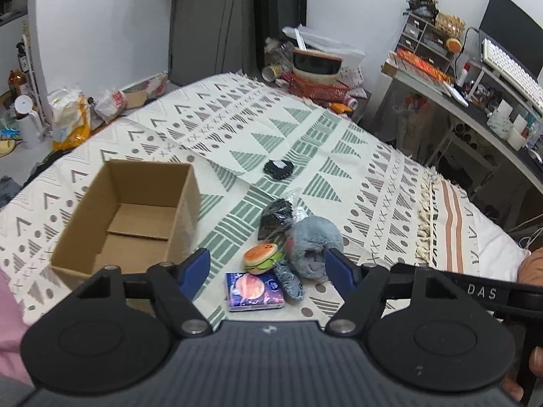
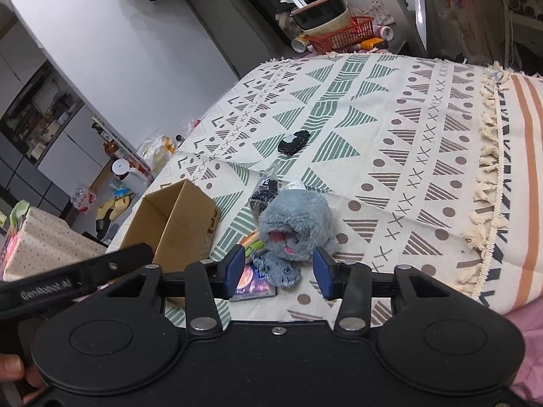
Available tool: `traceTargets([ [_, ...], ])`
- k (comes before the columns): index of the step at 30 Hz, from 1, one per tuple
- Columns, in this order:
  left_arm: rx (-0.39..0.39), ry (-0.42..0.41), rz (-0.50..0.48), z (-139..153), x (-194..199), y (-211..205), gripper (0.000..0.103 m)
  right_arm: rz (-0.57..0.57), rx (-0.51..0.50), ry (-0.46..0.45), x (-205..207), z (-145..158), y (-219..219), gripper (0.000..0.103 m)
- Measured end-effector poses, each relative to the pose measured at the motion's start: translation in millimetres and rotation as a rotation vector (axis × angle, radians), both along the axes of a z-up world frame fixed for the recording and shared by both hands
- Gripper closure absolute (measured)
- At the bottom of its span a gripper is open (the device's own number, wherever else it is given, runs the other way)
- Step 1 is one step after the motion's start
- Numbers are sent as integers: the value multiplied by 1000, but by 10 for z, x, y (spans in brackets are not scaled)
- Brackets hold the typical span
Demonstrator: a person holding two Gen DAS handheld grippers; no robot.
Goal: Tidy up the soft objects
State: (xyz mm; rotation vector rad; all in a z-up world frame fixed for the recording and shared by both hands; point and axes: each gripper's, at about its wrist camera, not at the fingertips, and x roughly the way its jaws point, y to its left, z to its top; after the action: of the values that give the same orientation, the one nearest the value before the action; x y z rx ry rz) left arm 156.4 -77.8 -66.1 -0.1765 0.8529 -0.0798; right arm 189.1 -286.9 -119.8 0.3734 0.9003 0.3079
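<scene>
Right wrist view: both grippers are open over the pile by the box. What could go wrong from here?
The grey plush toy lies against the burger toy, a dark bagged item and a flat packet, so the right gripper closing might drag neighbours along. The cardboard box looks light; the left gripper could nudge it. The black item lying apart may get overlooked.

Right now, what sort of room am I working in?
Most likely a lived-in bedroom or studio flat. The work surface looks like a bed under a patterned blanket, a cluttered desk with a keyboard stands beside it, and bags sit on the floor.
</scene>
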Motion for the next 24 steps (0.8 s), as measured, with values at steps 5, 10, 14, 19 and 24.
traceTargets([
  [5, -20, 40, -26, -223, 237, -94, 41, -17, 43, 25, 135, -173, -64, 70],
  [10, -40, 76, -47, -449, 436, -162, 48, -32, 94, 61, 241, -316, -137, 75],
  [14, -47, 103, -67, -633, 582, -220, 50, -25, 146, 94, 337, -439, -153, 75],
  [19, -61, 152, -75, -893, 765, -246, 51, -24, 194, 131, 473, -596, -163, 75],
  [24, -80, 182, -91, -1109, 939, -292, 51, -37, 196, 174, 619, -760, -160, 75],
])
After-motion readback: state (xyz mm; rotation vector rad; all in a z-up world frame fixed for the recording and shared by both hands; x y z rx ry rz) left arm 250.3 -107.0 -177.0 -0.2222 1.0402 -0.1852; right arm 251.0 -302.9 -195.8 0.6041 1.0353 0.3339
